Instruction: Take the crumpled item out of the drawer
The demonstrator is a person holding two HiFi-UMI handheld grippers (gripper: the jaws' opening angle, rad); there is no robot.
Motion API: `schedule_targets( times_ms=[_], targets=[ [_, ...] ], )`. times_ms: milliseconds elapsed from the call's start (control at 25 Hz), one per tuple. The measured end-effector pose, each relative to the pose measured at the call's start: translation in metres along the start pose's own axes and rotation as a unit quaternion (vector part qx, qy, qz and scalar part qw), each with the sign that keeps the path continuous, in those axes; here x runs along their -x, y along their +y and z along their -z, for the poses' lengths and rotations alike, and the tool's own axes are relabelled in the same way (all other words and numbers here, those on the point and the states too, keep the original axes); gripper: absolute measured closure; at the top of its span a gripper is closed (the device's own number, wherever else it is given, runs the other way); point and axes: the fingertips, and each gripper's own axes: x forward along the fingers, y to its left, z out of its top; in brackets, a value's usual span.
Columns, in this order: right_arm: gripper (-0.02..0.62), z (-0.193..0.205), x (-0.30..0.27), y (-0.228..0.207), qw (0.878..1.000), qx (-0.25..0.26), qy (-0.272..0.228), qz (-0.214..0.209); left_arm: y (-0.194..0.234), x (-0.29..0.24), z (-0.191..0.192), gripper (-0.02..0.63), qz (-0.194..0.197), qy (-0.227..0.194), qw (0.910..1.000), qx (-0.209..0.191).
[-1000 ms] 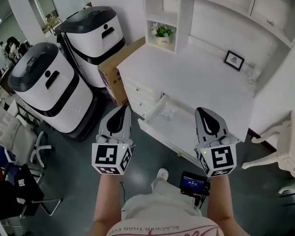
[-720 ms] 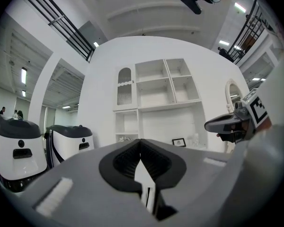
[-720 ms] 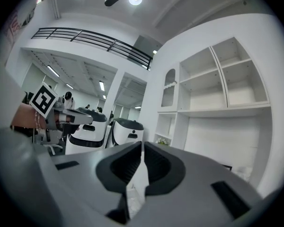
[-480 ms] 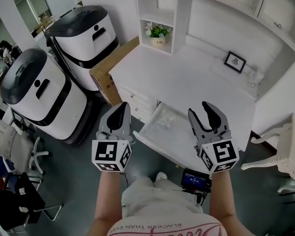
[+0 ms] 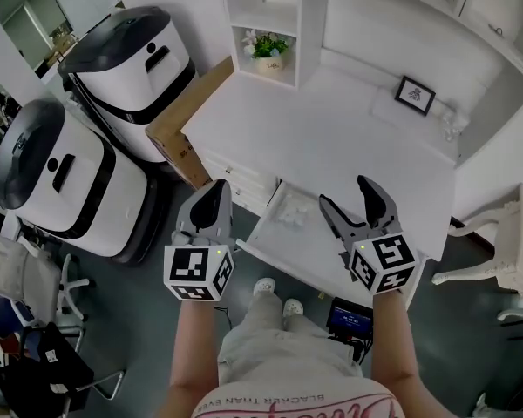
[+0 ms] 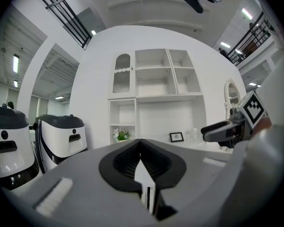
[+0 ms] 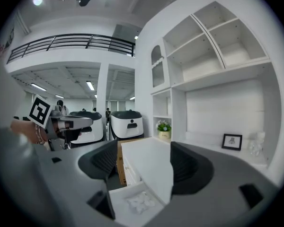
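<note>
1. Lying in the pulled-out drawer [image 5: 277,259], the crumpled white item [image 5: 289,215] is noted as a rounded lump; no long axis can be told.
2. Right gripper [image 5: 345,192]: jaws opening wide, nothing held.
3. Left gripper [image 5: 215,187]: jaws closed together, empty.

Crumpled item [image 5: 289,213] in the drawer [image 5: 273,236]: white on white, too small to tell the material. Picture frame [image 5: 416,95] on the desk [image 5: 331,142]: content unreadable, and the small clear thing [image 5: 453,129] near it can't be identified. Black device [image 5: 350,319] on the floor is half hidden behind the right forearm. Shirt print [image 5: 270,404] is cut by the bottom edge, white chair [image 5: 506,264] by the right edge. In the left gripper view, the left gripper [image 6: 140,144] body fills the lower half, so the drawer is hidden there.
</note>
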Motion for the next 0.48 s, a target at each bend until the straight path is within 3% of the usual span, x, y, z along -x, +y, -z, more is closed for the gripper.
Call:
schedule_targets(
  times_ms=[280, 480],
  targets=[
    [0.273, 0.061, -0.043, -0.007, 0.997, -0.027, 0.076, 0.002, 0.01, -0.036, 0.032, 0.597, 0.031, 0.038, 0.9988, 0.007],
    [0.273, 0.118, -0.071, 0.003, 0.988, -0.034, 0.152, -0.013, 0.021, -0.053, 0.061, 0.597, 0.05, 0.069, 0.9962, 0.02]
  ],
)
